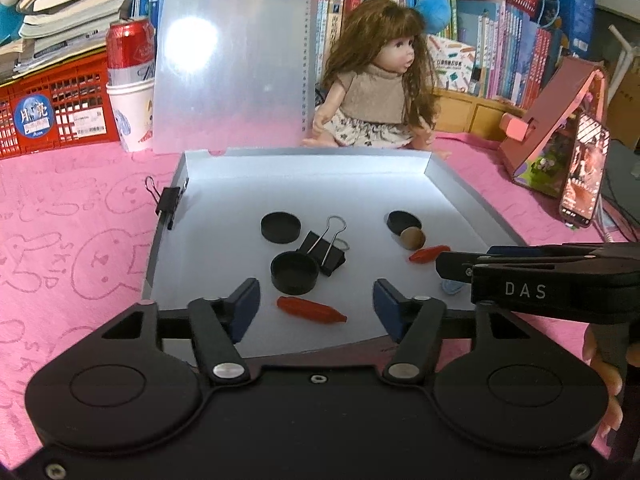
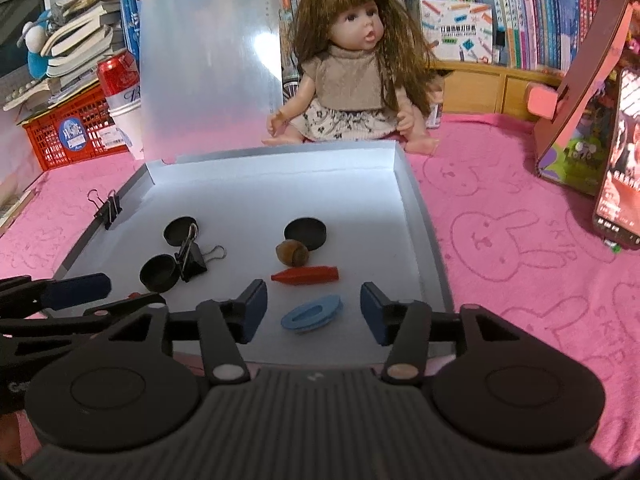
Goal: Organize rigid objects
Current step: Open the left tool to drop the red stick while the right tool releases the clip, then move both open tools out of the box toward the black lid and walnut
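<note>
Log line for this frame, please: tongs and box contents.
left tongs: open, red piece between, untouched | right tongs: open over blue ring | box: lid up

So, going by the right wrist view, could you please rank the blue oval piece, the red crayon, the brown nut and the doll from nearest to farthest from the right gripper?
1. Blue oval piece, between the right gripper fingers.
2. Red crayon, just beyond.
3. Brown nut, mid-tray.
4. Doll, behind the tray.
</note>
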